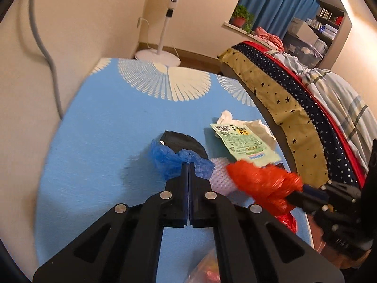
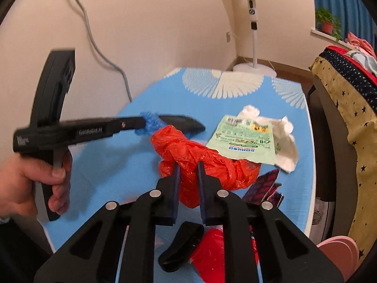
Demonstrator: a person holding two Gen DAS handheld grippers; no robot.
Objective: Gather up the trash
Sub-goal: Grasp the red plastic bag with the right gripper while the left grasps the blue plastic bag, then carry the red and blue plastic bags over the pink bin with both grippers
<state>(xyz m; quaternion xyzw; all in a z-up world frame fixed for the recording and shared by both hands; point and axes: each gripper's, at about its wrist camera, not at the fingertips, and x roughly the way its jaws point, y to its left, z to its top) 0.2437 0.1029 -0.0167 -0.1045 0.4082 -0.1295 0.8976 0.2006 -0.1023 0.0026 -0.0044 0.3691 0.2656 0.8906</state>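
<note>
Nearest the right wrist camera, the right gripper was clenched on a crumpled red plastic bag, lifted above the blue mat; the bag's long axis ran from upper left down to lower right. Left of it, the left gripper had its fingers pressed together on a blue plastic bag with a black piece. A green wrapper lay flat over white tissue.
</note>
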